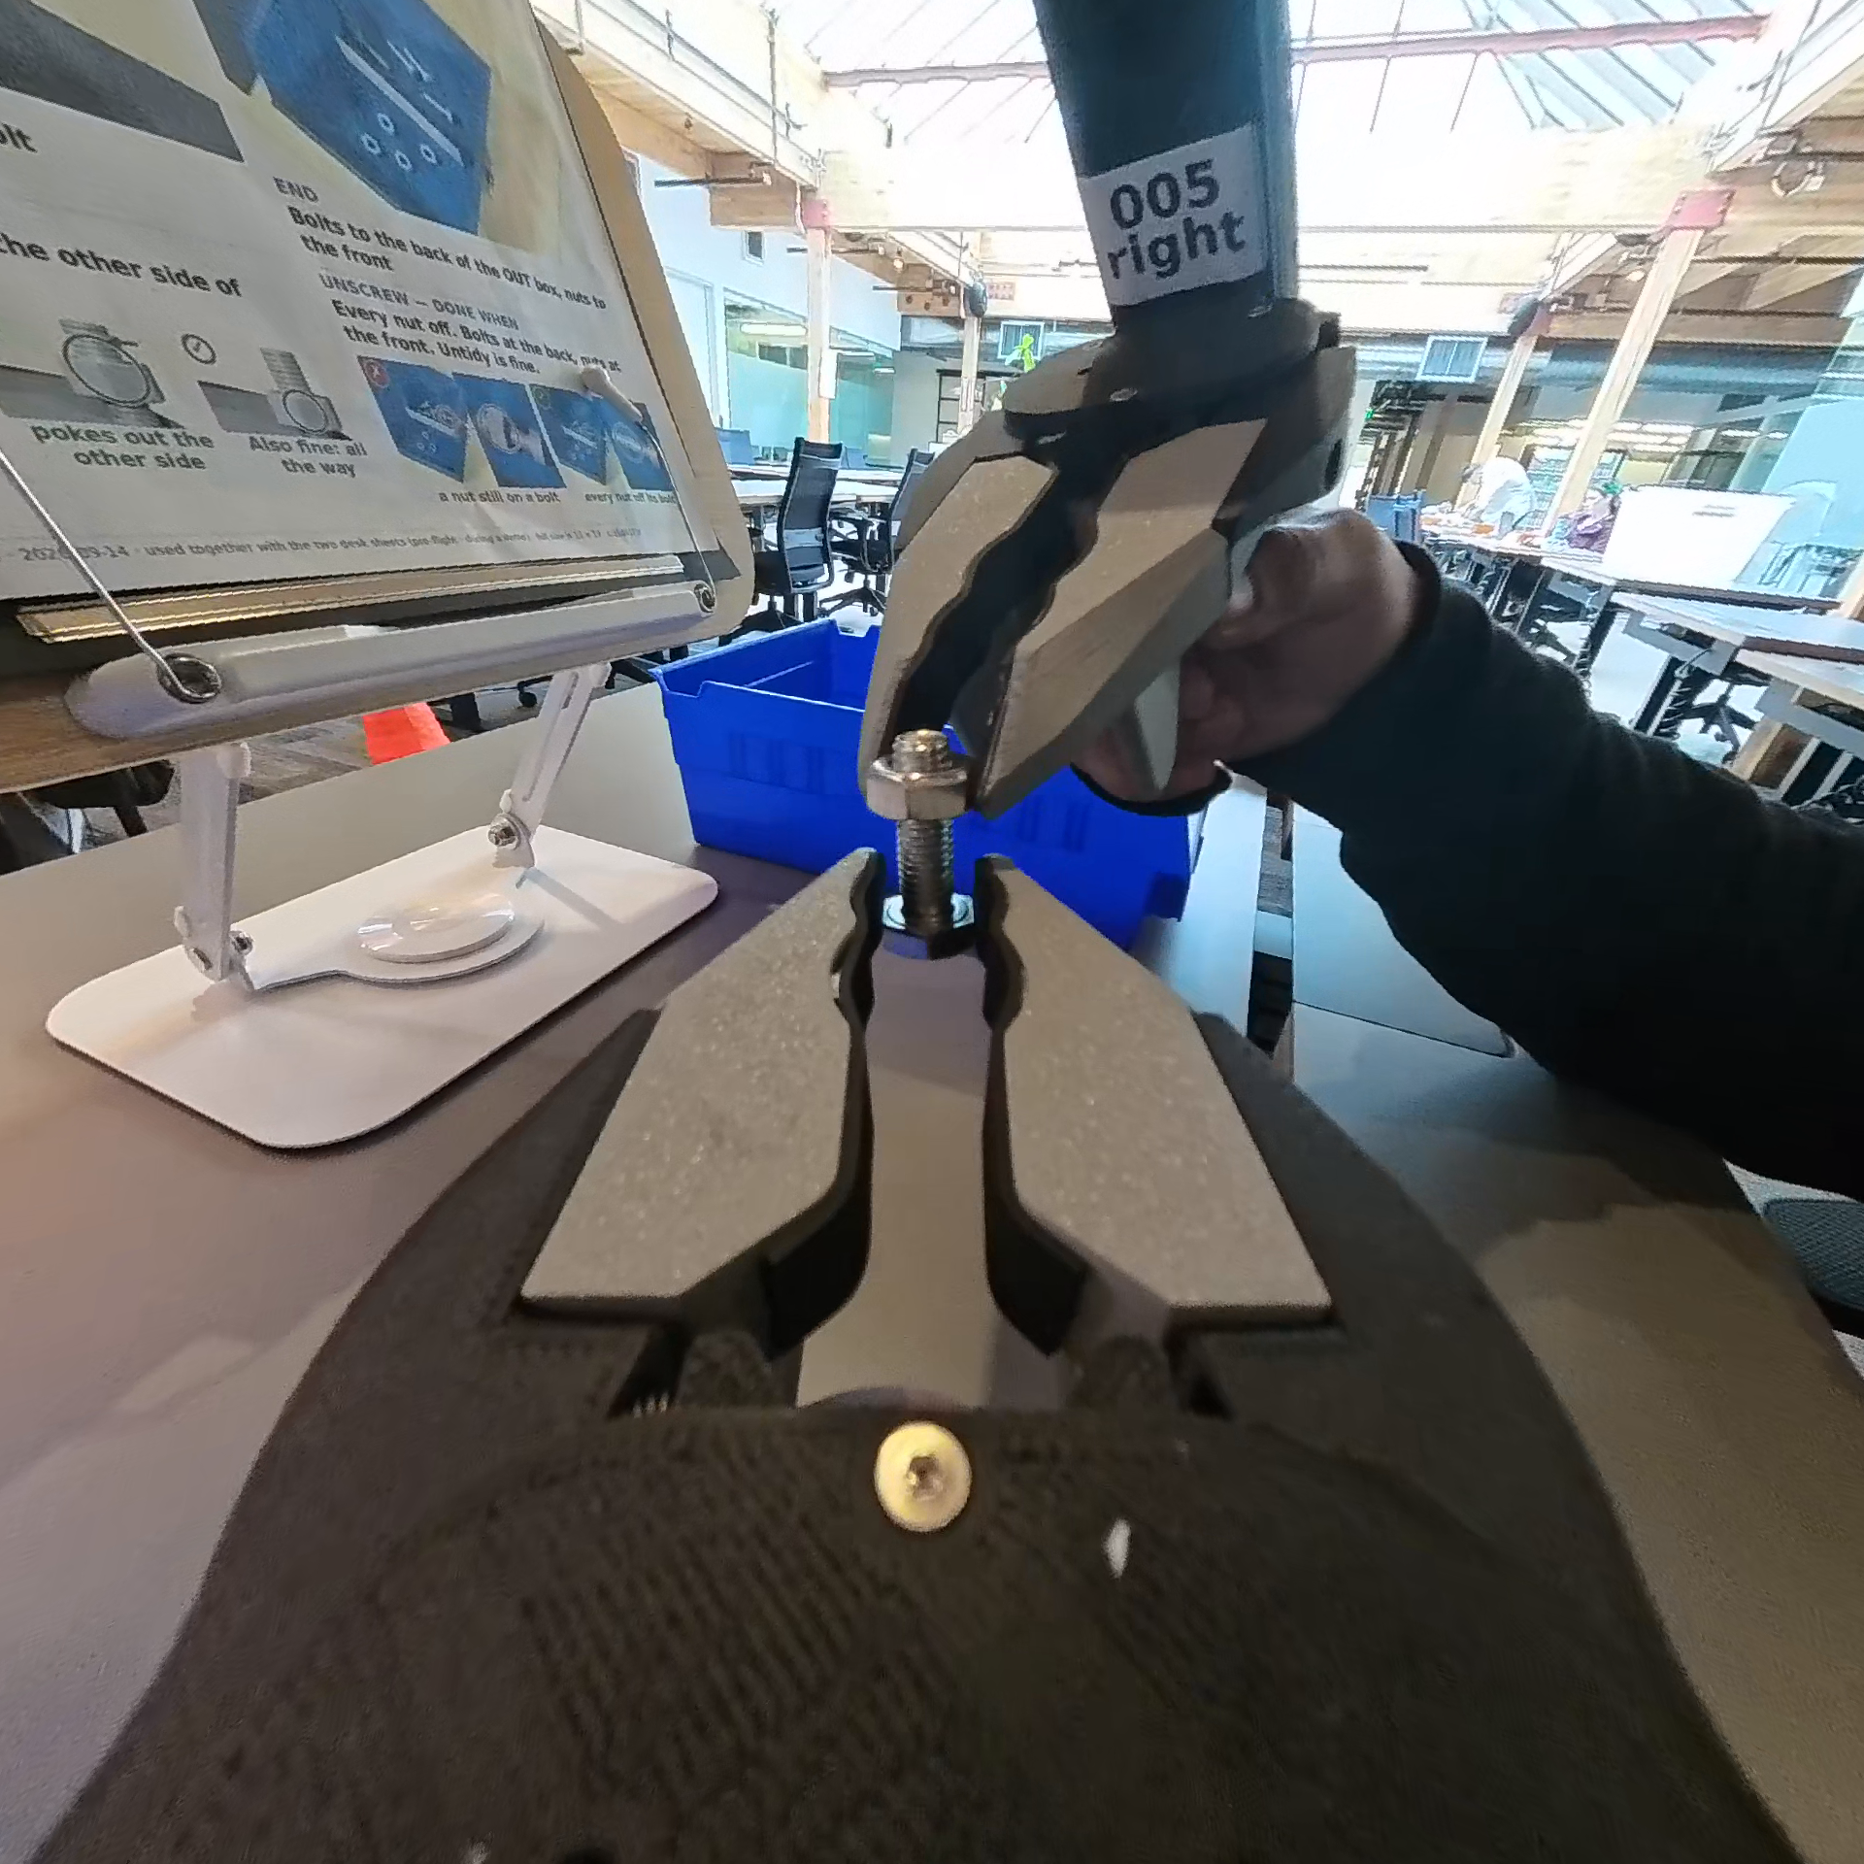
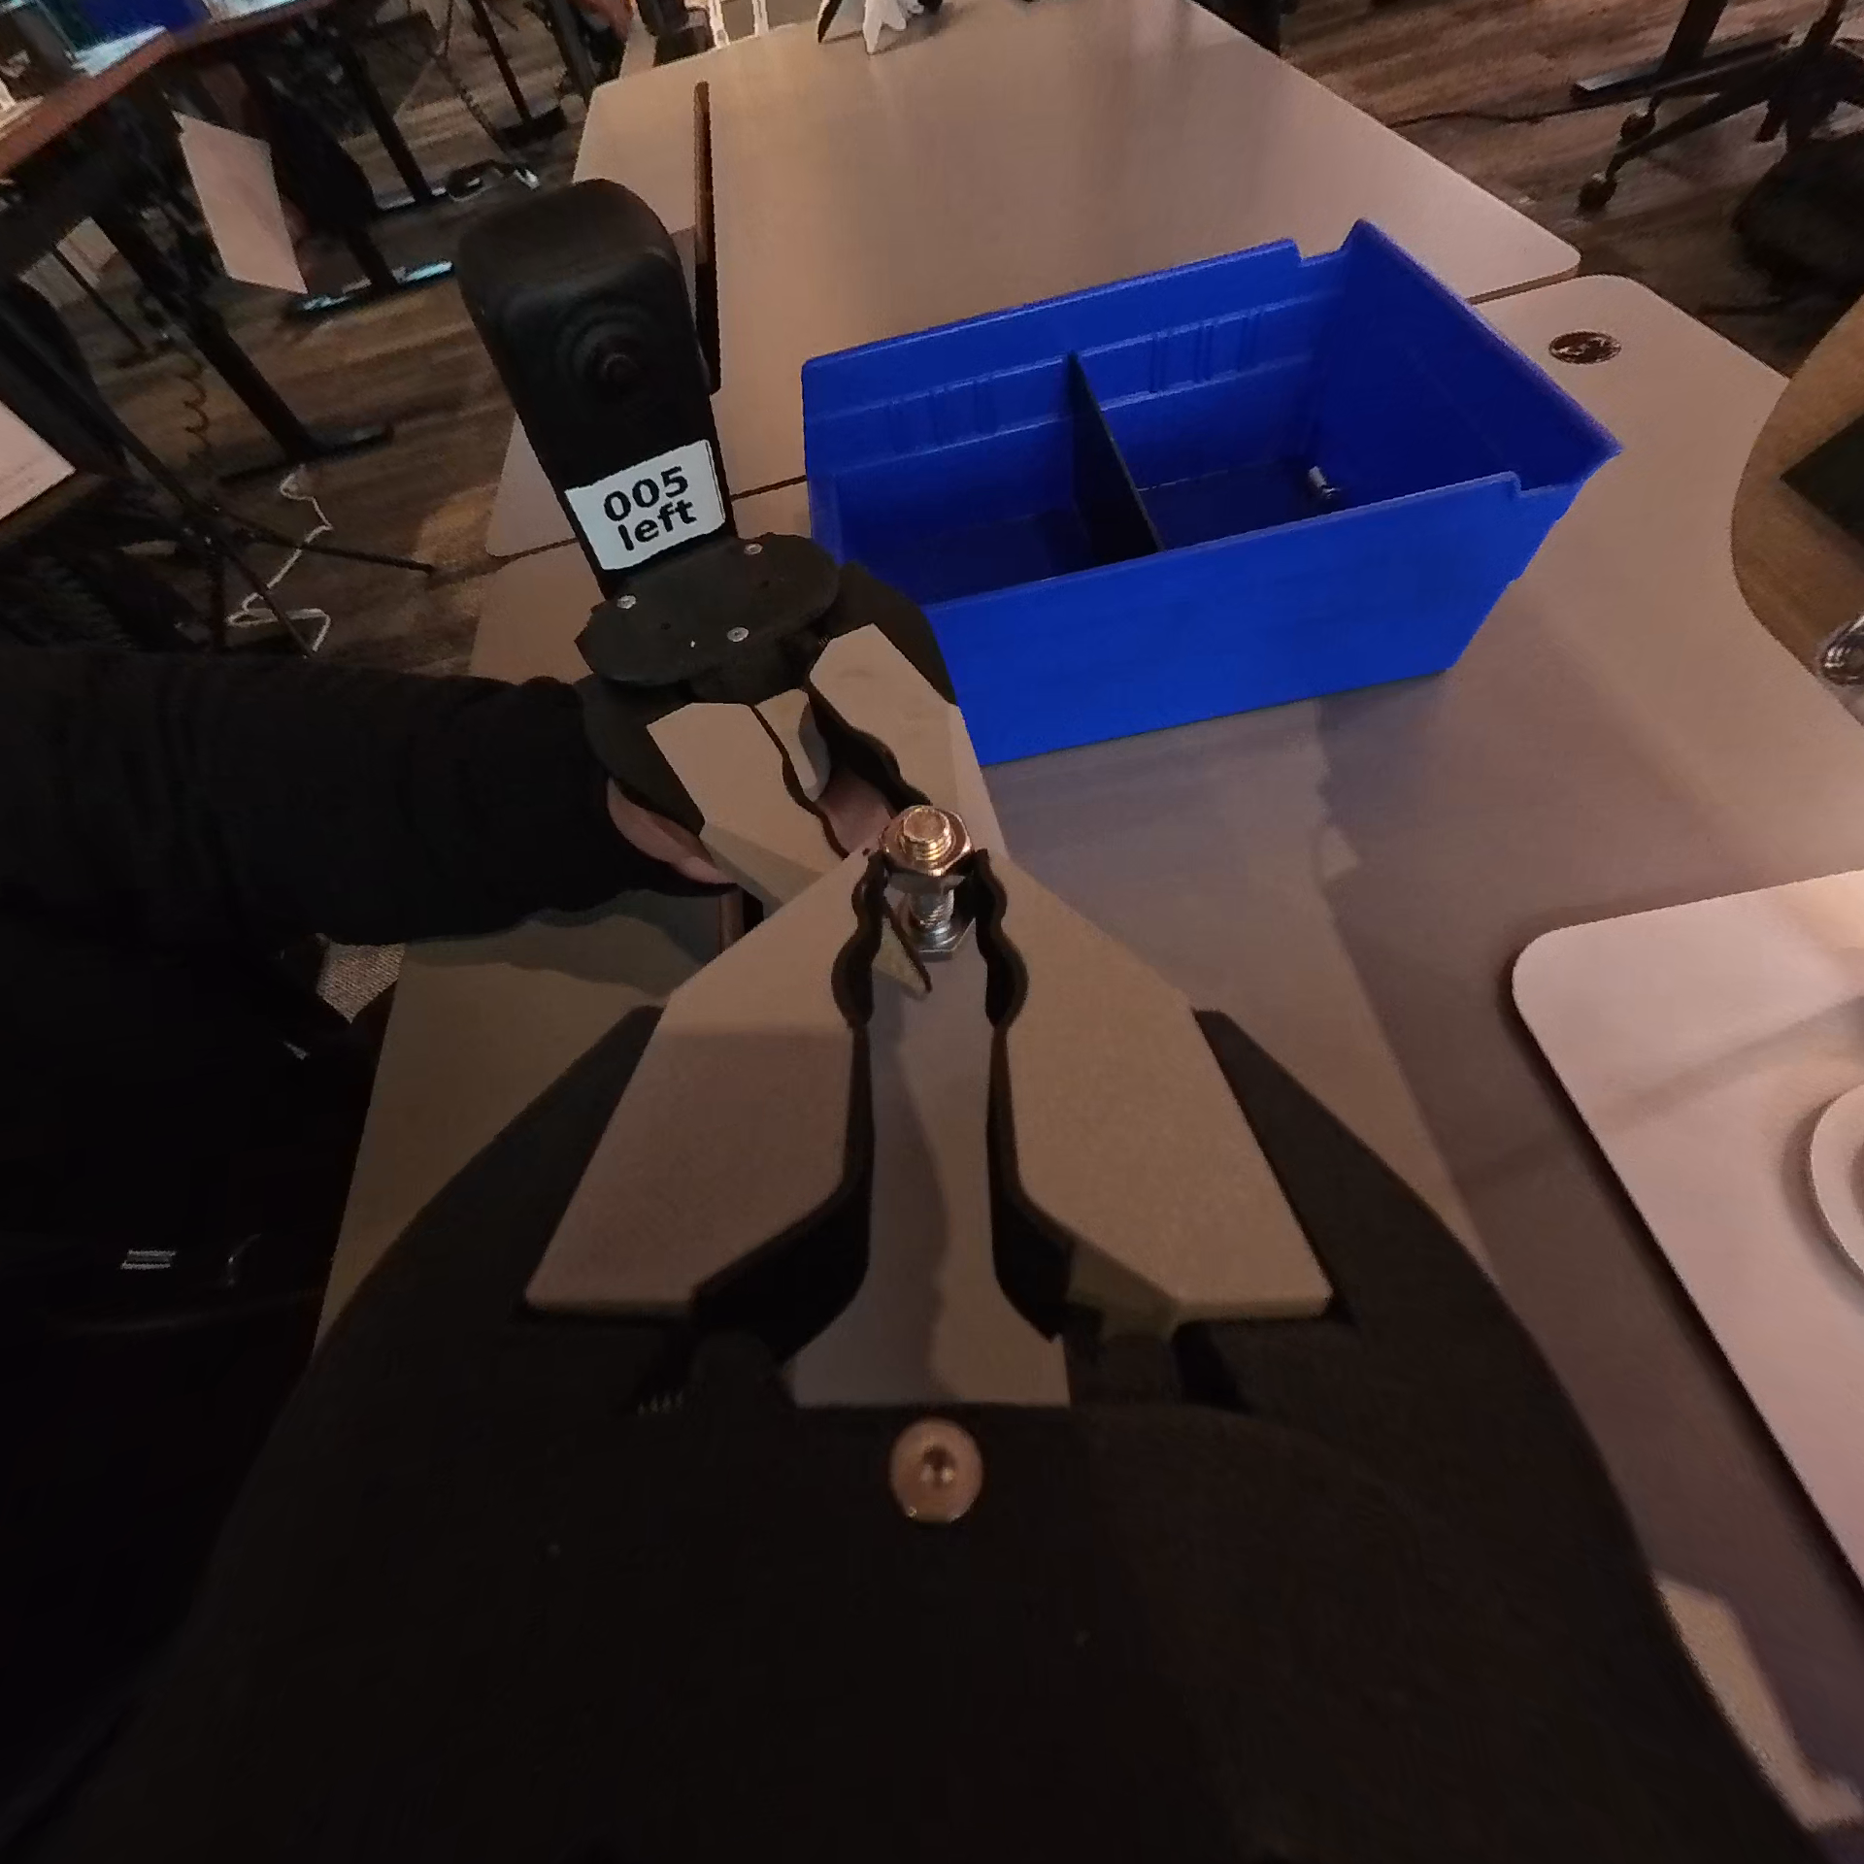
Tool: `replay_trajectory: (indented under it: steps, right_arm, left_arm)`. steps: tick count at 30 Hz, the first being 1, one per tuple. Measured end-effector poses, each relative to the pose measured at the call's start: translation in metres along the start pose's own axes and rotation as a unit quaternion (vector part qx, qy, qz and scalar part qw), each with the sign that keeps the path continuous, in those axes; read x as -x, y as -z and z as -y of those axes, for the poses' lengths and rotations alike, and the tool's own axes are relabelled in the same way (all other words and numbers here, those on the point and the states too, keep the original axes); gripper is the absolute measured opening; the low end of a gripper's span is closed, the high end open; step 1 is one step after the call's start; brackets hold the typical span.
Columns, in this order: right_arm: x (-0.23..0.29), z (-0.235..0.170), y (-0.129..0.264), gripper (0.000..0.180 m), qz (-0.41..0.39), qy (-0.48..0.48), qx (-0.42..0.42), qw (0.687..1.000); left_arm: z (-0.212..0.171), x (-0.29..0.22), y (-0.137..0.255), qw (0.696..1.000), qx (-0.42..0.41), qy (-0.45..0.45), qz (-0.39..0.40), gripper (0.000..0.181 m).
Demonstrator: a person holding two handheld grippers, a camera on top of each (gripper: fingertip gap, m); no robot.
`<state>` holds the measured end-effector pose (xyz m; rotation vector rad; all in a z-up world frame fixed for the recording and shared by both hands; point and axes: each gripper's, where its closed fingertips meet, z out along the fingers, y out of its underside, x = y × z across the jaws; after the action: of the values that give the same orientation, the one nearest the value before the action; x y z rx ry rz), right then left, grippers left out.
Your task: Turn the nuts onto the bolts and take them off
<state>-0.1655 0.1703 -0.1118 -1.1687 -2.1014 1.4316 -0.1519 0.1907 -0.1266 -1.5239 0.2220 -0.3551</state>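
**Both tongs meet on one bolt above the table**

The left tongs (image 1: 928,888) pinch the lower end of an upright bolt (image 1: 920,857), by its head, just above the grey table (image 1: 303,1311). The right tongs (image 2: 923,867) come down from above with their tips closed on the hex nut (image 1: 918,785), which sits near the top of the thread with a little of the bolt showing above it. Behind stands a blue bin (image 2: 1261,625) with a divider; one small metal piece (image 2: 1319,486) lies in its right compartment. Left of the bin stands a white stand (image 1: 383,968) carrying an instruction sheet (image 1: 303,303).
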Motion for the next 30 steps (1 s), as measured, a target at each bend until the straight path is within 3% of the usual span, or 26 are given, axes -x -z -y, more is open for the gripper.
replay_trajectory:
  steps: [13,23,27,28,29,30]
  right_arm:
    - [0.009,-0.006,-0.001,0.024,0.015,0.026,0.021,0.999]
    - [-0.011,0.006,0.006,0.029,-0.042,0.027,-0.016,0.999]
    - [0.007,0.0,0.002,0.034,0.001,0.025,0.007,1.0]
    - [0.014,-0.002,0.003,0.031,0.019,0.025,0.012,0.999]
    - [0.027,-0.003,0.006,0.003,0.062,0.027,0.013,0.998]
    - [0.039,-0.001,0.009,0.0,0.101,0.019,0.008,0.995]
  left_arm:
    - [0.0,0.01,0.003,1.0,-0.001,0.012,0.022,0.015]
    - [-0.002,0.006,0.001,1.0,0.003,0.014,0.009,0.015]
    - [-0.003,0.009,0.001,1.0,0.005,0.011,0.019,0.015]
    - [-0.003,0.01,0.002,1.0,0.005,0.01,0.022,0.015]
    - [-0.002,0.011,0.002,1.0,0.002,0.014,0.023,0.015]
    - [-0.001,0.012,0.003,1.0,-0.001,0.018,0.023,0.015]
